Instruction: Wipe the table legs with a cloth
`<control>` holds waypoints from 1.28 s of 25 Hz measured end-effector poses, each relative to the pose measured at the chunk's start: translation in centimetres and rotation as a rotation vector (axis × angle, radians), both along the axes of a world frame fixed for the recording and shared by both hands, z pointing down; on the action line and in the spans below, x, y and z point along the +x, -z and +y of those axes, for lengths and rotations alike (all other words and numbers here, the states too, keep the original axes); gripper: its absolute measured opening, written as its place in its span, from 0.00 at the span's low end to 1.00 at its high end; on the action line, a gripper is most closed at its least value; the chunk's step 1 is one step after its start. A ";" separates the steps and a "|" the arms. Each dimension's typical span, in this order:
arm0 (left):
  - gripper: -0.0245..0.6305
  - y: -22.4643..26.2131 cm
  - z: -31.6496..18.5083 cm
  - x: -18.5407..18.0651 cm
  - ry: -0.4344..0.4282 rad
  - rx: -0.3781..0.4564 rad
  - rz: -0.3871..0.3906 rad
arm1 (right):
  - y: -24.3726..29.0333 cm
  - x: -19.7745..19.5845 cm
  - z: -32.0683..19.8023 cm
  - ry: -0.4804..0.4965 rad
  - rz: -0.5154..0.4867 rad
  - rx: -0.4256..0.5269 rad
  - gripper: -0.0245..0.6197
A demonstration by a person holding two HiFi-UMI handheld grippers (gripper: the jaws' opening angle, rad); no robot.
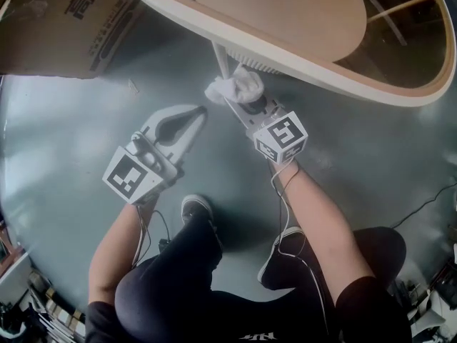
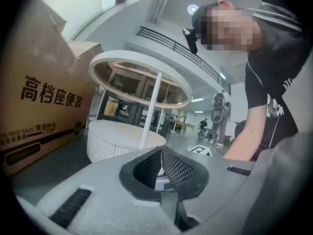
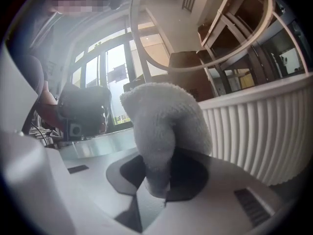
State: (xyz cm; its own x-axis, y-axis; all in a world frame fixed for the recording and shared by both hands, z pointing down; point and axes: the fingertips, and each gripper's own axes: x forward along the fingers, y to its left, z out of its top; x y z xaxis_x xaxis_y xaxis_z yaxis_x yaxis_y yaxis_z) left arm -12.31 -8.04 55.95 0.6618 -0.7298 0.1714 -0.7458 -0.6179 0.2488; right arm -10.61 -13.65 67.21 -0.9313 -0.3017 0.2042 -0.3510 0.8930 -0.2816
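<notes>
A white cloth (image 1: 234, 86) is bunched in my right gripper (image 1: 235, 100), which is shut on it. The cloth (image 3: 164, 131) presses against the thin white table leg (image 1: 221, 59) just below the round wooden tabletop (image 1: 285, 13). The leg rises from a ribbed white base (image 3: 264, 131). My left gripper (image 1: 193, 116) hovers over the floor to the left of the leg, its jaws together and holding nothing. In the left gripper view (image 2: 160, 153) the leg (image 2: 150, 109) stands ahead above the base (image 2: 122, 138).
A brown cardboard box (image 1: 64, 20) with printed characters lies at the upper left on the grey floor (image 1: 64, 141). The person's knees and shoes fill the lower middle. Cables run down from both grippers. Clutter lines the lower corners.
</notes>
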 end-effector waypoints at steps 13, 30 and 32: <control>0.04 -0.7 -0.7 1.0 -0.019 -0.001 0.002 | -9.1 3.4 -1.6 -0.120 0.224 -0.150 0.16; 0.04 2.6 -1.5 1.0 0.023 0.067 0.060 | 20.3 2.4 -3.6 -0.132 -0.163 0.407 0.16; 0.04 2.7 -1.3 0.7 0.034 0.065 0.069 | 21.2 2.0 -3.1 -0.100 -0.193 0.430 0.16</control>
